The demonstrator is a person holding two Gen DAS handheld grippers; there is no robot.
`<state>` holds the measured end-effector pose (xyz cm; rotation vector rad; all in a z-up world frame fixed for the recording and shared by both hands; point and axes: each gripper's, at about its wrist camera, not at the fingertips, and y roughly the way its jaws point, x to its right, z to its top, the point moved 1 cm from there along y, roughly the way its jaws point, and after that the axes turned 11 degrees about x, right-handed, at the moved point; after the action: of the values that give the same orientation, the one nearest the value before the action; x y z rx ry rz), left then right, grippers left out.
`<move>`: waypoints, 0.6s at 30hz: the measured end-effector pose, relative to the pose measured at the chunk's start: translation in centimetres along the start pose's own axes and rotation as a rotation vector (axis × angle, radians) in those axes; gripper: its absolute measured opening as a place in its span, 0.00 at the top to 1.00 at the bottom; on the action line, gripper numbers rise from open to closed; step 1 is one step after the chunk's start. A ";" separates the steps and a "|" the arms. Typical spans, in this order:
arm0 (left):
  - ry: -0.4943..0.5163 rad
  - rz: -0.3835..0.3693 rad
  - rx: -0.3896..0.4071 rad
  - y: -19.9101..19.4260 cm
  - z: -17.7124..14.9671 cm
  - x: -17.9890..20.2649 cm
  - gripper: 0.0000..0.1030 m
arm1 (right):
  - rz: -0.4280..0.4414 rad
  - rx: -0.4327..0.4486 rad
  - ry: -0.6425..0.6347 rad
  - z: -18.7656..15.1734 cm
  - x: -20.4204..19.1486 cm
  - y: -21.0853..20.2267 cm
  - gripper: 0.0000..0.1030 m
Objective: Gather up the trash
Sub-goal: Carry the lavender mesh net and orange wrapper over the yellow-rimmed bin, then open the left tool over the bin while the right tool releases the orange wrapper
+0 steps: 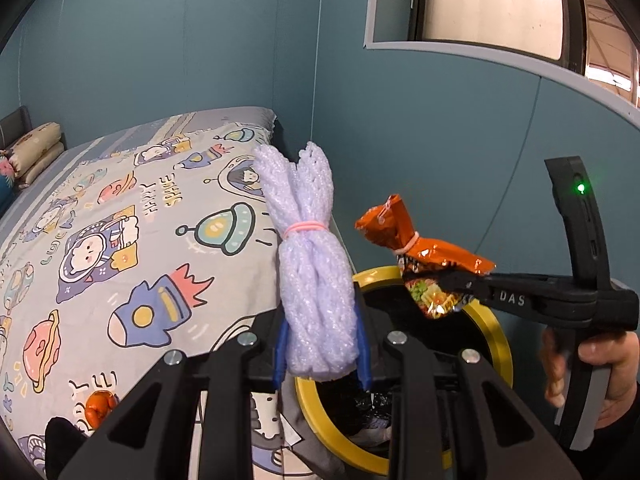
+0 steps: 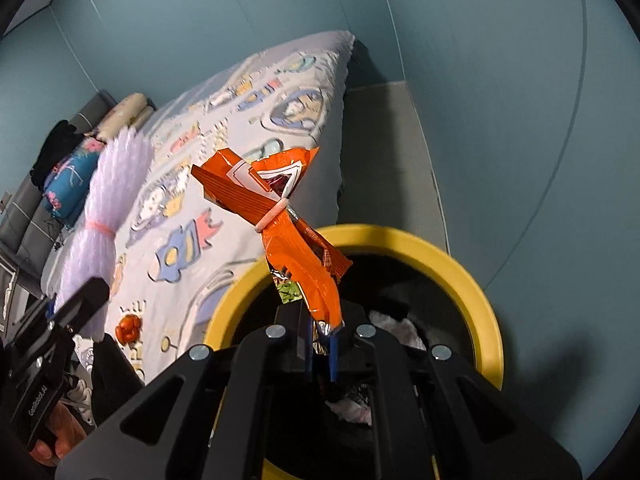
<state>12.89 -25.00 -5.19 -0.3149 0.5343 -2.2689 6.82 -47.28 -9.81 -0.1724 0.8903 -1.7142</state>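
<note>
Blue-grey panelled walls [image 1: 160,48] back a bed under a pale cartoon space-print quilt [image 1: 132,240], with rolled floral pillows [image 1: 34,152] at its far left end. Moving right in the left wrist view, the left gripper [image 1: 322,372] has its blue-tipped jaws closed on the lower end of a white foam-net bundle tied with a pink rubber band [image 1: 312,264]; the bundle stands nearly upright, over the quilt's edge and the near rim of a round bin with a yellow rim and black liner [image 1: 502,344]. Further right, the right gripper [image 1: 444,280] reaches in from the side, clamped on a crumpled orange snack wrapper cinched with a pale band [image 1: 404,240], which hangs above the bin's opening. A hand [image 1: 600,368] grips the handle at the far right, where a green light glows on the black housing.

From the right wrist view, the foam-net bundle [image 2: 106,220] appears at the left over the quilt [image 2: 248,120], the left gripper's body beneath it. The orange wrapper [image 2: 304,248] rises from the right gripper [image 2: 322,340], whose jaws are pinched on its lower tip, directly above the bin's yellow rim [image 2: 460,264]; crumpled pale scraps [image 2: 392,320] lie inside on the black liner
</note>
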 end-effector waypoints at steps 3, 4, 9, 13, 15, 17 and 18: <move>0.000 -0.016 -0.014 0.6 -0.4 0.4 0.76 | -0.016 -0.036 0.009 -0.8 0.2 0.3 0.95; 0.002 -0.023 -0.019 0.8 -0.5 0.5 0.76 | -0.021 -0.042 0.010 -1.0 0.3 0.4 0.95; 0.001 -0.044 -0.040 1.6 -1.2 1.1 0.76 | -0.056 -0.067 0.006 -1.9 0.2 0.4 0.95; -0.003 -0.046 -0.065 2.4 -2.0 1.2 0.76 | -0.039 -0.096 0.016 -2.5 0.0 0.5 0.95; -0.011 -0.055 -0.081 2.7 -2.3 1.2 0.76 | -0.053 -0.097 0.010 -2.8 0.0 0.6 0.95; -0.022 -0.062 -0.094 3.0 -2.6 1.1 0.76 | -0.067 -0.099 0.013 -2.9 0.3 0.6 0.95; -0.026 -0.065 -0.102 3.2 -2.7 1.1 0.76 | -0.065 -0.103 0.022 -3.1 0.6 0.6 0.95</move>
<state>13.15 -27.07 -8.98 -0.4178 0.6356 -2.3006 5.48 -46.38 -12.56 -0.2547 0.9994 -1.7342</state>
